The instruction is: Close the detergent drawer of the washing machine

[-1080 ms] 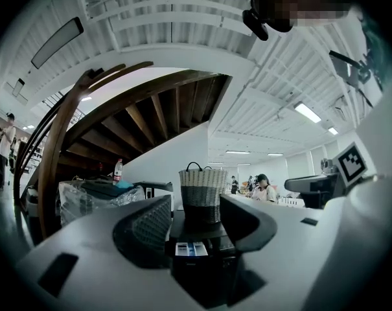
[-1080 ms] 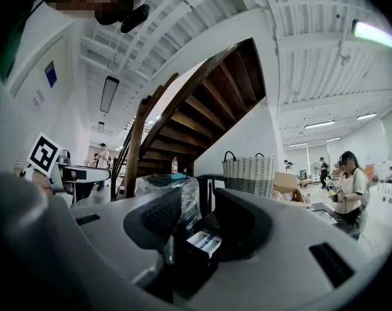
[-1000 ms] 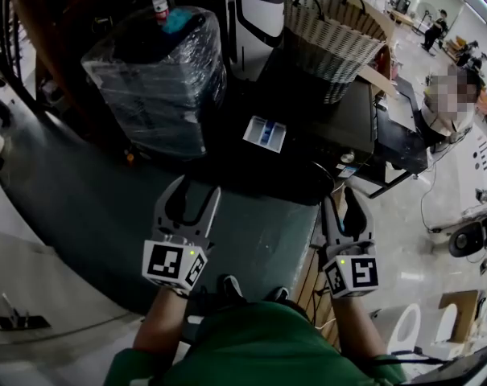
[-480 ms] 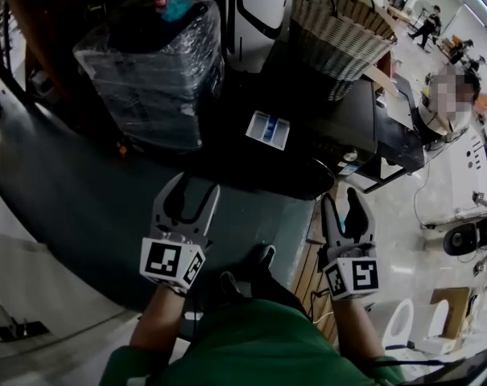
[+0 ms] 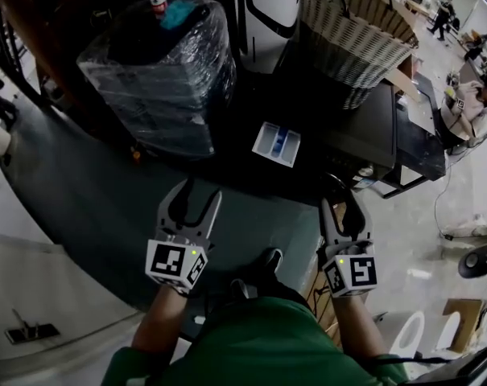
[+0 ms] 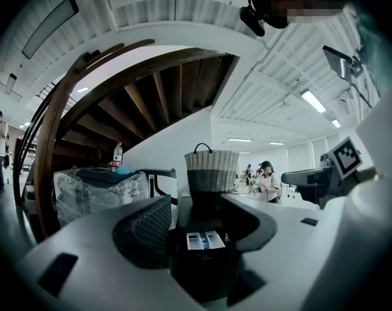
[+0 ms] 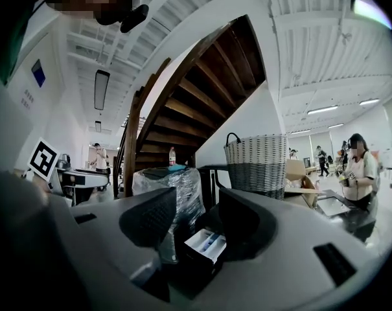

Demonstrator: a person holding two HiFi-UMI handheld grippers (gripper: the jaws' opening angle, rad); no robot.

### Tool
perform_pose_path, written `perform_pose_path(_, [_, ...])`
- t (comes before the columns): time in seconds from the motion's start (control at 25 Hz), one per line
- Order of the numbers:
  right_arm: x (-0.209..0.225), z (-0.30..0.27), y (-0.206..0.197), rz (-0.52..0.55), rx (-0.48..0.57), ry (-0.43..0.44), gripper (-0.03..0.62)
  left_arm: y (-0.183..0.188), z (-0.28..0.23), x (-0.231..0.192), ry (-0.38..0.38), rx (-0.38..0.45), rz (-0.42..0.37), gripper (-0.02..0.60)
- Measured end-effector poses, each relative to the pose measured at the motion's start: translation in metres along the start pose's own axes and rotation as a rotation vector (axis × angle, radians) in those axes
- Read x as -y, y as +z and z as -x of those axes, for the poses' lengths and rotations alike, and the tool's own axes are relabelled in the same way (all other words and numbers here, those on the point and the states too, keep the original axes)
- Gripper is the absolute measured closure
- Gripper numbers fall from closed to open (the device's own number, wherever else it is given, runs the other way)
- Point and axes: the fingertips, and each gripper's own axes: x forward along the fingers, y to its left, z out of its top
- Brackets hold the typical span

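Left gripper [image 5: 193,193]: fingers spread wide, nothing between, touching nothing. Right gripper [image 5: 341,203]: same deal, fingers wide apart, empty. Detergent drawer [image 5: 276,144] sticking out of dark washing machine [image 5: 352,131], white tray showing. Both grippers well short of drawer, one each side. Wicker basket [image 5: 352,39] behind drawer, on machine top.

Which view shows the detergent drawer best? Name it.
Head view: the detergent drawer is seen from above, pulled open, its compartments plain. Both gripper views show the drawer small, low and nearly edge-on.
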Motion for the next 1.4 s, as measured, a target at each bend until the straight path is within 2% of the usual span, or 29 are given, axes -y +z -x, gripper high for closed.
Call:
perform_pose_path(0.28, [0.049,-0.061,-0.021,-0.040,-0.039,0.049,0.379,-0.030,-0.065,0.001,0.043,-0.087,0.038,0.336])
perform_pose_path(0.4, [0.060,-0.083,-0.036,-0.068,-0.070,0.079,0.379,-0.042,-0.085,0.001,0.059,-0.128,0.015,0.336])
perform_pose_path(0.56, [0.065,-0.100,-0.058,-0.104,-0.124,0.108,0.379,-0.065,-0.105,-0.002,0.058,-0.193,-0.032,0.337])
perform_pose_path(0.76, [0.061,-0.117,-0.078,-0.106,-0.178,0.111,0.379,-0.102,-0.128,-0.011,0.026,-0.262,-0.022,0.336])
perform_pose_path(0.88, [0.067,-0.128,-0.085,-0.102,-0.193,0.057,0.379,-0.130,-0.145,-0.016,-0.018,-0.301,-0.007,0.336])
perform_pose_path(1.04, [0.077,-0.144,-0.086,-0.095,-0.203,-0.057,0.380,-0.168,-0.169,-0.012,-0.108,-0.376,0.022,0.336])
perform_pose_path(1.24, [0.068,-0.158,-0.090,-0.090,-0.245,-0.201,0.380,-0.219,-0.187,-0.008,-0.262,-0.485,0.022,0.336])
perform_pose_path(1.4, [0.060,-0.167,-0.101,-0.099,-0.271,-0.270,0.379,-0.246,-0.197,-0.012,-0.328,-0.536,0.009,0.336])
